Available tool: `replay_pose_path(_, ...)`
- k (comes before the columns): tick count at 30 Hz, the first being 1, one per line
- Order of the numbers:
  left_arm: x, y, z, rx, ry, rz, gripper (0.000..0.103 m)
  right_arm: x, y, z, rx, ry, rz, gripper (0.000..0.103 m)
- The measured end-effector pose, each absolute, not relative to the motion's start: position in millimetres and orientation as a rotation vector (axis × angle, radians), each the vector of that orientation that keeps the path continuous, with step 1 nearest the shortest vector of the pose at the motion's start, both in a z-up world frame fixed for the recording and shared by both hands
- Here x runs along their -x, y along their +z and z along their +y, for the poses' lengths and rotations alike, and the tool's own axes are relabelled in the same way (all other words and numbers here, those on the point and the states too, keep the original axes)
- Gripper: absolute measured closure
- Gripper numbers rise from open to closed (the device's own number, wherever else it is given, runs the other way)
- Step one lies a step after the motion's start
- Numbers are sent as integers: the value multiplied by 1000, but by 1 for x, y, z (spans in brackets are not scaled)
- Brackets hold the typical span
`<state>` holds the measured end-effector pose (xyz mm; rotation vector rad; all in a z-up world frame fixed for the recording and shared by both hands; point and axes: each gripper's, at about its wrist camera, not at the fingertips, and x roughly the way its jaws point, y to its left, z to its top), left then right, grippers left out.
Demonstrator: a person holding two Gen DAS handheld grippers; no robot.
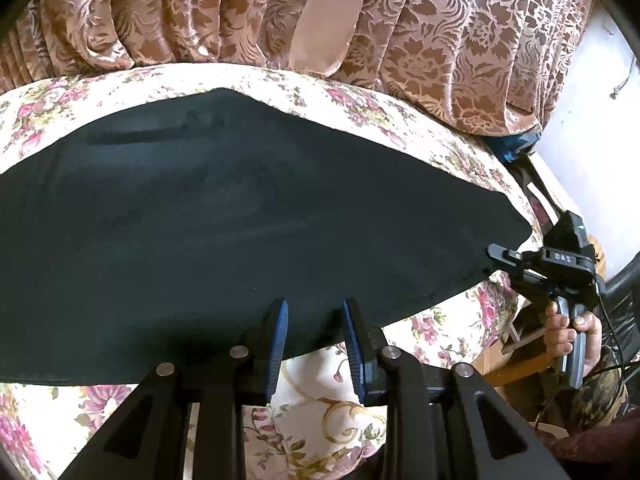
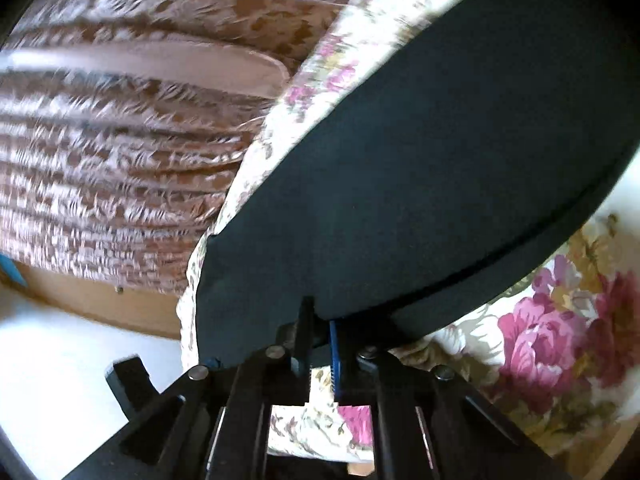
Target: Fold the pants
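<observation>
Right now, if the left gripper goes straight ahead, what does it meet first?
Probably the near edge of the black pants: the open left gripper has its fingers right at that edge, though height above the cloth is unclear.

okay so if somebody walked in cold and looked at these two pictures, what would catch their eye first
First, the dark pants, spread flat and wide across the flowered bedspread. Next, the left gripper in the foreground, its blue-padded fingers apart over the near edge of the pants, and the right gripper, closed on the cloth's edge at the bed's right end. Behind the bed hangs a brown patterned curtain.
</observation>
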<state>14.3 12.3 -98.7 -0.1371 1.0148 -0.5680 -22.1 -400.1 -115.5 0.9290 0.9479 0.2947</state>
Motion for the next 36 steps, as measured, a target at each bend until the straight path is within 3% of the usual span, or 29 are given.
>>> replay_pose_path(12, -24, -99, 30, 197, -542, 1006, 75, 30, -131, -399, -740, 240, 1093, 98)
replay_pose_path(14, -27, -98, 32, 198, -521, 1000, 75, 26, -123, -395, -687, 270, 1140, 94)
replay_pose_path(15, -29, -98, 33, 195, -502, 996, 75, 27, -118, -394, -663, 289, 1155, 88)
replay_pose_path(16, -32, -98, 35, 190, -484, 992, 75, 27, -109, -393, -628, 313, 1171, 66)
replay_pose_path(18, -37, -98, 38, 192, -461, 984, 75, 29, -92, -395, -585, 346, 1161, 47)
replay_pose_path(25, -54, -102, 47, 196, -411, 961, 74, -25, -45, -366, -621, 577, 1021, 43)
replay_pose_path(36, -63, -111, 58, 179, -426, 968, 74, -222, -86, -217, -723, 880, 1186, 39)
